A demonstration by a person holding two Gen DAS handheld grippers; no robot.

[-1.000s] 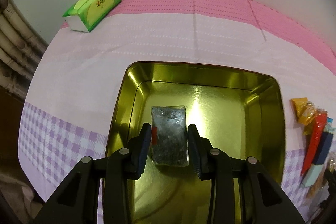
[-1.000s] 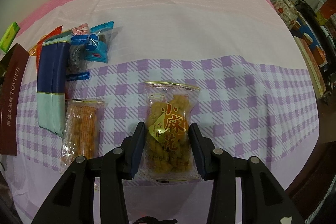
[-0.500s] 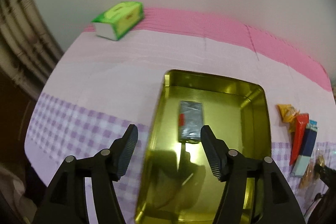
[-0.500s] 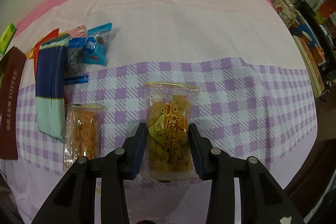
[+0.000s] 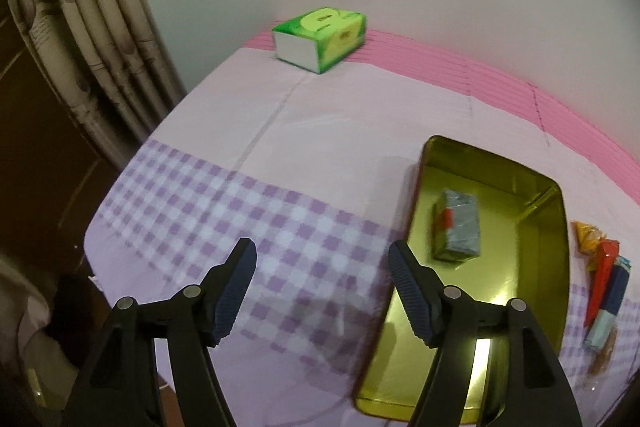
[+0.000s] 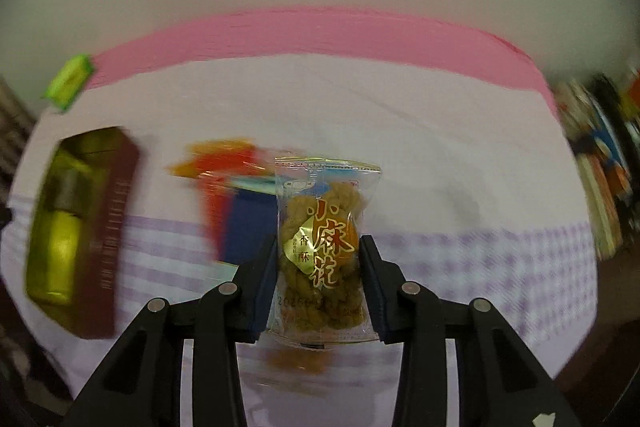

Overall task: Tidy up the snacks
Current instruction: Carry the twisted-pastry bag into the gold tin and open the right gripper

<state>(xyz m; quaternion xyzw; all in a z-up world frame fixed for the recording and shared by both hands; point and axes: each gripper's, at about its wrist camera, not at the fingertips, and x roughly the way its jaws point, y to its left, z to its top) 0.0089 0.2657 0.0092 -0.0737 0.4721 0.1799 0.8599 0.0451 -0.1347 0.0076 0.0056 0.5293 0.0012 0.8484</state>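
Gold-lined tin (image 5: 554, 227) now off to right of left gripper (image 5: 322, 291), no longer between its fingers; gripper pulled back and leftward since a second ago, jaws spread wide, nothing held, hanging above purple-checked tablecloth (image 5: 240, 211). Silver snack pack (image 5: 458, 225) lying flat inside tin, well apart from left tongs. Green tissue box (image 5: 320, 37) at far edge by pink stripe. Small pile of wrapped snacks (image 5: 604, 291) just right of tin.

Right gripper (image 6: 319, 281) pinching clear twist-snack bag (image 6: 322, 251) at its lower half, one finger on each side. Bag off the cloth now, up from where it lay flat earlier; background motion-blurred. Tin (image 6: 68, 227) visible at far left of right view, well apart from held bag. Red, orange and blue packets (image 6: 236, 203) behind bag, blurred.
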